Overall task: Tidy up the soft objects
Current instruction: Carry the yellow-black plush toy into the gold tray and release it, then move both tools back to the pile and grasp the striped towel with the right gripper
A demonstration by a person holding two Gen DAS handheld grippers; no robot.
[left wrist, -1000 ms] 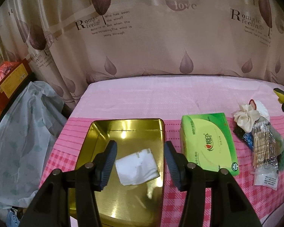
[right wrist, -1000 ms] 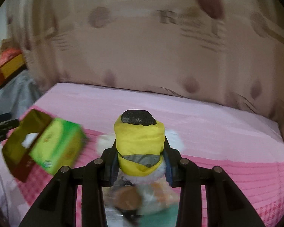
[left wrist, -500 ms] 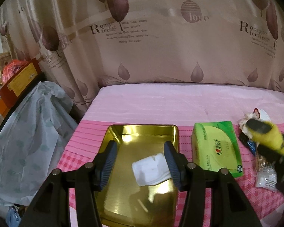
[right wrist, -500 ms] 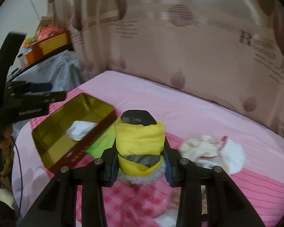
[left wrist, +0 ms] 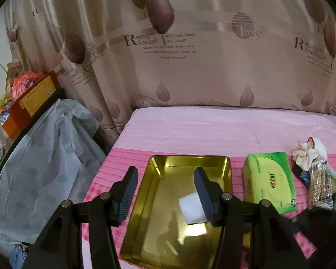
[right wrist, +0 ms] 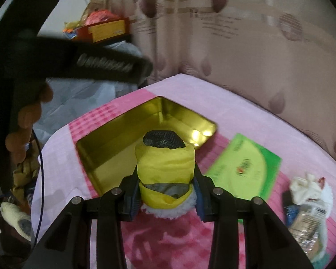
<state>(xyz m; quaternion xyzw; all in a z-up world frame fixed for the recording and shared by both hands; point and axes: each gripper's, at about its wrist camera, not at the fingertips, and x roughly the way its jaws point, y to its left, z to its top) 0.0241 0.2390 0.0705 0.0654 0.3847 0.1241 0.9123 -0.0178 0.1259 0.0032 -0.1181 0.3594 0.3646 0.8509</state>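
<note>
behind everything hangs a satin-sheen beige curtain (left wrist: 190, 56), printed with plum leaves and lettering, falling in soft vertical folds. below it your work surface is a pink cloth (left wrist: 212, 130), plain and ribbed toward the back, checked in darker pink toward you. on it sits a shallow rectangular gold tin tray (left wrist: 168, 163) with rounded corners and a mirror-bright floor; inside lies one small white folded pad (left wrist: 190, 208), and nothing else that you can make out. just to its right lies a glossy green tissue pack (left wrist: 270, 181), flat and soft-edged. further right is a loose heap: a cream fabric scrunchie (left wrist: 304, 157), a clear crinkled packet of wooden sticks (left wrist: 320, 186), and a fuzzy pale green piece at the edge.

your right gripper (right wrist: 166, 190) has its pads pressed on a small soft toy (right wrist: 165, 168): yellow puffy fabric with a grey band, a black mesh top, white fleece at the base. it hangs over the near corner of the tray. your left gripper (left wrist: 165, 192) stands partly spread with nothing between its pads, above the tray.
</note>
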